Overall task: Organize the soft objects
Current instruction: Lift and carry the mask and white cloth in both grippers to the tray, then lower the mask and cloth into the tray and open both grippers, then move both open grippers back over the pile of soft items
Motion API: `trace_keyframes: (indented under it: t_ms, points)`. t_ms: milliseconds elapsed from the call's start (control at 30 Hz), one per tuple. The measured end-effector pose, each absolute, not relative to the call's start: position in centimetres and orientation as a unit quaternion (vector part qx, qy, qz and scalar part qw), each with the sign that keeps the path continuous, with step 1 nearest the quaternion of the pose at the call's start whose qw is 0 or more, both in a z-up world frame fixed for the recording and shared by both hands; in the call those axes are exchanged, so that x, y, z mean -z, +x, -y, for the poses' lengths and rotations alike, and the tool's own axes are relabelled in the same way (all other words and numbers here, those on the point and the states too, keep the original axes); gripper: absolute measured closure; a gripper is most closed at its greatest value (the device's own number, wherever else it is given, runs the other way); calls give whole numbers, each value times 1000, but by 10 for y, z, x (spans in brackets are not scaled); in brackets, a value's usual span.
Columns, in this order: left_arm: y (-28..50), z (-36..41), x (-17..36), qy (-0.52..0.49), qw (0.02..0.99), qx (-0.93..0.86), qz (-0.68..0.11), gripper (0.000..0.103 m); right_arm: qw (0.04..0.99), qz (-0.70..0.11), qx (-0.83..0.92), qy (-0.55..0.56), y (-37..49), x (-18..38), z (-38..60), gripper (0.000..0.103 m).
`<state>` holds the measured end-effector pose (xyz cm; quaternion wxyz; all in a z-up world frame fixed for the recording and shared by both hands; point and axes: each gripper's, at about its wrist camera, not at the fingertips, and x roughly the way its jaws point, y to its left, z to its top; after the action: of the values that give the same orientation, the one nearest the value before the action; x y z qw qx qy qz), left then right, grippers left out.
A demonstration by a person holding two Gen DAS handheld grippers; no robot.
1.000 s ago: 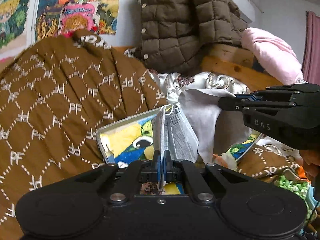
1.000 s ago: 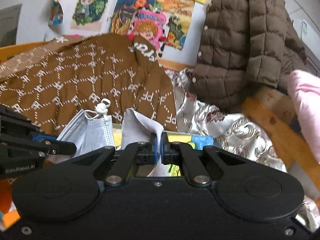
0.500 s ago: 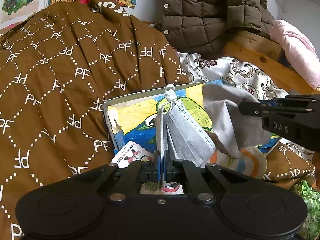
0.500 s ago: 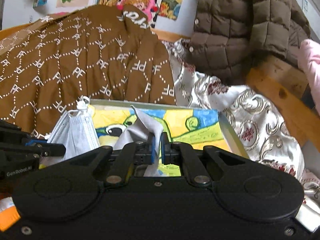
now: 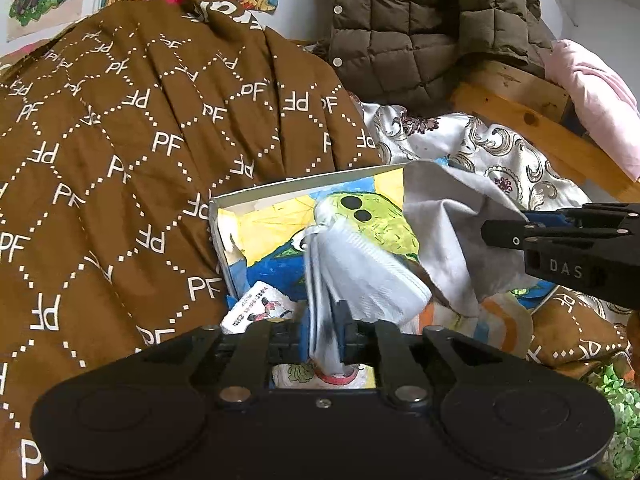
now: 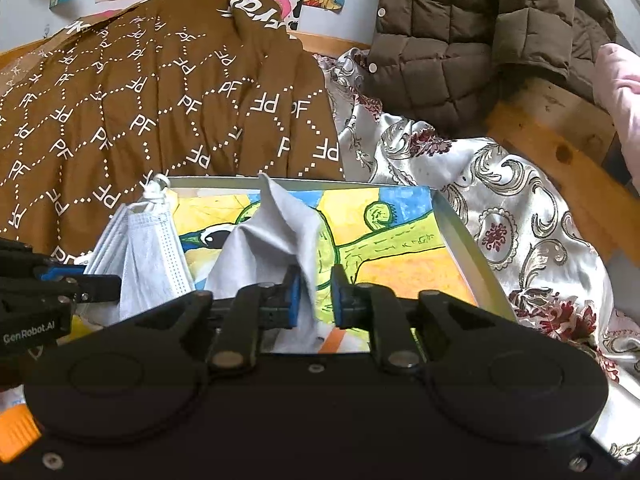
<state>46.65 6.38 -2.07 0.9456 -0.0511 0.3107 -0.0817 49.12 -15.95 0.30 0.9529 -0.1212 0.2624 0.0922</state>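
Observation:
A shallow box with a cartoon-painted bottom (image 5: 280,236) (image 6: 400,240) lies on the bed. My left gripper (image 5: 325,334) is over its near left part with a pale blue face mask (image 5: 360,272) (image 6: 148,248) between its jaws, which have parted slightly; the mask is blurred. My right gripper (image 6: 314,298) is open over the box, and a grey cloth (image 6: 276,248) (image 5: 448,240) stands crumpled between its separated fingers, touching the left one. A striped sock (image 5: 504,328) and small printed packets (image 5: 256,312) lie in the box.
A brown "PF" quilt (image 5: 120,160) (image 6: 140,120) is heaped left of the box. A brown puffer jacket (image 6: 480,20), silver patterned sheet (image 6: 500,208), wooden bed frame (image 5: 540,128) and pink bedding (image 5: 600,92) lie behind and to the right.
Both grippers came down over the box with their items. The right jaws have opened, releasing the grey cloth. The left jaws have begun to part and the mask is slipping.

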Motion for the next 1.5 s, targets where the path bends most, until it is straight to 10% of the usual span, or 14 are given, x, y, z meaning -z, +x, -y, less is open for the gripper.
trace_keyframes:
  t_ms: [900,1500]
  points:
    - [400,-59,-53,-65,968,50,-239,35,973,-192,-86,-98,407,-94,195,16]
    - [279,-44,-102,-99,978,48,-179,5,985,-132,-92,-69,256,-166,243,1]
